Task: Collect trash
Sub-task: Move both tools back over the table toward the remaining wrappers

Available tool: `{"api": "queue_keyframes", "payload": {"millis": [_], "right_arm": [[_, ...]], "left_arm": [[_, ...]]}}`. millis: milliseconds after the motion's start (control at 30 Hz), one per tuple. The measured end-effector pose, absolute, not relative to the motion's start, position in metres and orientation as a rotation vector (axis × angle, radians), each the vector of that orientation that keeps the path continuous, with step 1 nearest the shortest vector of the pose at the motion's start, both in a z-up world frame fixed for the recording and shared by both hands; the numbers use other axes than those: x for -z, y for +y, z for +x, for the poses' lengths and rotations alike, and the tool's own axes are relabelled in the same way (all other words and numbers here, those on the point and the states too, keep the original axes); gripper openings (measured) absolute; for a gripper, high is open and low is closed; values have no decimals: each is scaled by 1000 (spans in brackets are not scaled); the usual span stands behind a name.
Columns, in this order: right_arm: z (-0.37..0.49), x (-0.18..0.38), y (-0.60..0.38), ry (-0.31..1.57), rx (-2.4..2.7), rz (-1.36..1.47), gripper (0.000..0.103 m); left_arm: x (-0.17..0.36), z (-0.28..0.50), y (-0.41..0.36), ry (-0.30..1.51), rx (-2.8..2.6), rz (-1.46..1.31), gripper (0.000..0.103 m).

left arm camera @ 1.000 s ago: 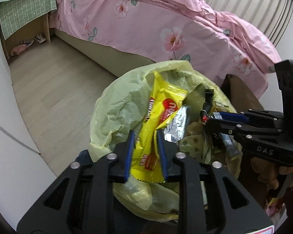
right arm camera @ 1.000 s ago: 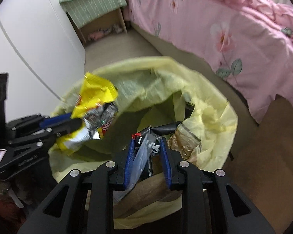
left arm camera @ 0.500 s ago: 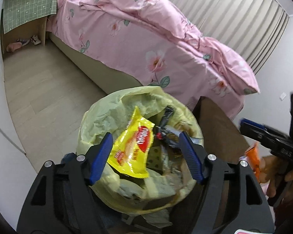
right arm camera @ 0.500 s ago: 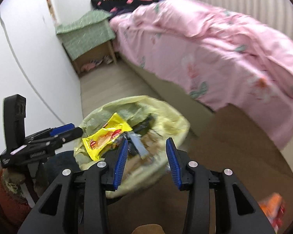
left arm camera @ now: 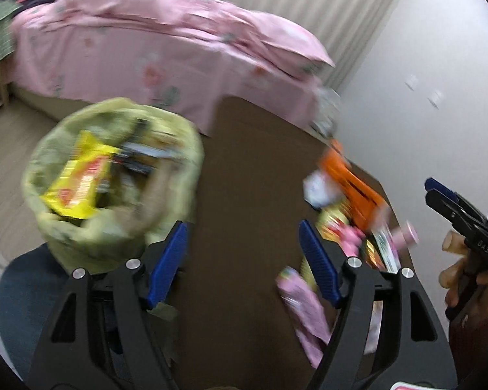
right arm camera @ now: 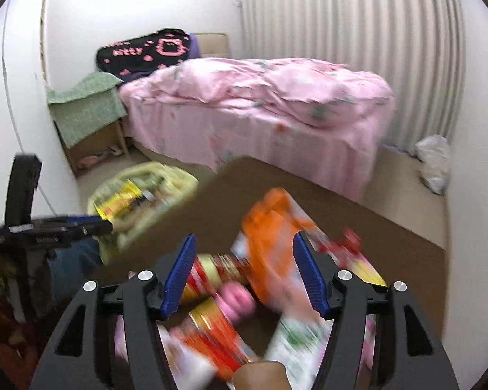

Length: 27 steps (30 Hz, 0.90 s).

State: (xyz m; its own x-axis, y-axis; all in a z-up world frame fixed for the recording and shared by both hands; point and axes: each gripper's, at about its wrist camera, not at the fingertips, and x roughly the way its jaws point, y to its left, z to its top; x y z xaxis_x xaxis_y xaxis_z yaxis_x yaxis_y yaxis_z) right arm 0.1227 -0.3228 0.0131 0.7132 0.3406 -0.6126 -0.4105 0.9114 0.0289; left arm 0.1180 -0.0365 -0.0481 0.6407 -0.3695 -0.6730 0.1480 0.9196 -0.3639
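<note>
A yellow-green trash bag (left arm camera: pixel 114 175) stands at the left of a brown table (left arm camera: pixel 250 169); a yellow snack wrapper (left arm camera: pixel 78 178) and other trash lie in it. My left gripper (left arm camera: pixel 242 253) is open and empty above the table, right of the bag. A heap of wrappers lies on the table: an orange packet (left arm camera: pixel 351 182), pink packets (left arm camera: pixel 304 302). My right gripper (right arm camera: pixel 242 263) is open and empty just over the heap, with the orange packet (right arm camera: pixel 270 243) and a pink roll (right arm camera: pixel 237 299) between its fingers. The bag shows at left in the right wrist view (right arm camera: pixel 140 195).
A bed with a pink floral duvet (right arm camera: pixel 260 104) stands behind the table. A green-covered nightstand (right arm camera: pixel 88 110) is by the white wall. A white plastic bag (right arm camera: pixel 434 162) lies on the floor at far right. The views are motion-blurred.
Both grippers let their wrappers go into the bag, opened wide, and swung right from the bag to the table. The right gripper now hovers over the wrapper heap.
</note>
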Motion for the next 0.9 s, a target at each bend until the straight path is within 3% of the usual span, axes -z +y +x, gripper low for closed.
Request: {"api": "queue_keyframes", "payload": {"millis": [433,733,900], "right_arm": [[61,49,-396,687,-194,-108,58],[59,72,-379,750,-319,70,58],[47,73,-332,747,-476,14,58]], "left_arm": [[55,131,-148,873,500,-15,65],[60,103,-131,900,437,-14,65],[66,88,-91,938,382,-80,65]]}}
